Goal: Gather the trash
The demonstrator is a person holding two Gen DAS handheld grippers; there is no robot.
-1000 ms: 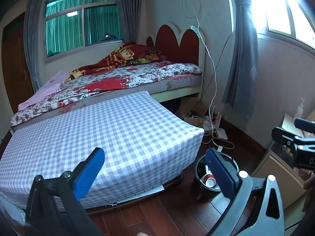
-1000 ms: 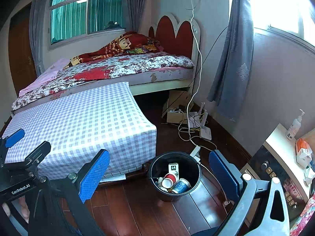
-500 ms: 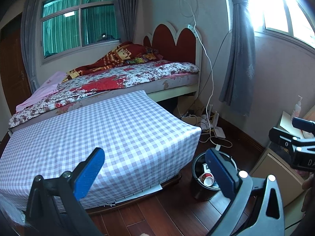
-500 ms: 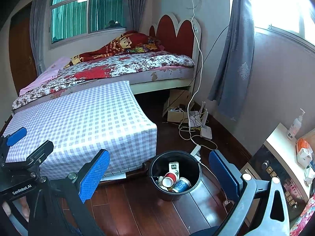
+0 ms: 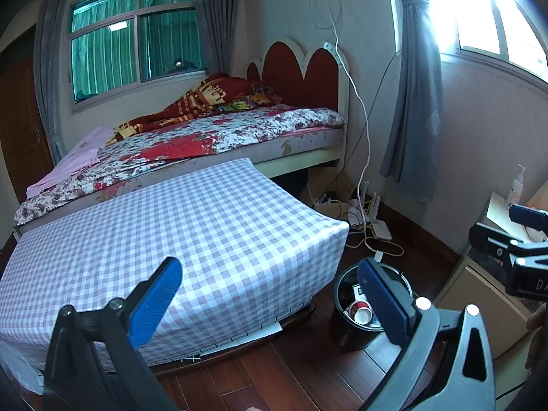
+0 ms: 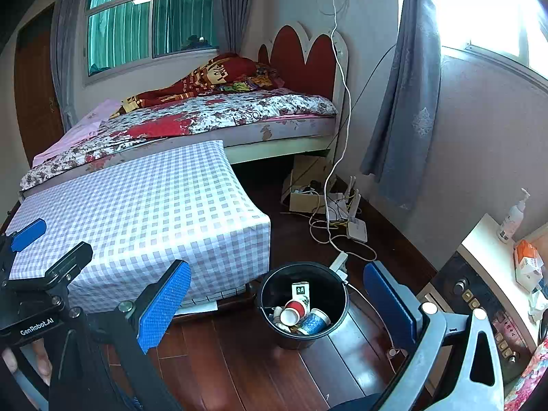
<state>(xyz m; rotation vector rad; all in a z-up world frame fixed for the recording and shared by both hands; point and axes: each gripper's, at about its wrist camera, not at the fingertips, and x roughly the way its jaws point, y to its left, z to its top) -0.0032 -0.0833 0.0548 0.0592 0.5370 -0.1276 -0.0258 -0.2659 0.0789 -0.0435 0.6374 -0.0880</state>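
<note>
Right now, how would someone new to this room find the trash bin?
Start at the low bed with the checked purple-and-white sheet. Off its near corner, on the dark wood floor, stands a round black bin. It is the only container with paper cups inside; the cardboard box by the wall holds cables.

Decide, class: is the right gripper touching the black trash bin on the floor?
Apart. In the right wrist view, the right gripper is open with bare floor visible between each blue pad and the black trash bin, which sits well beyond the fingertips.
</note>
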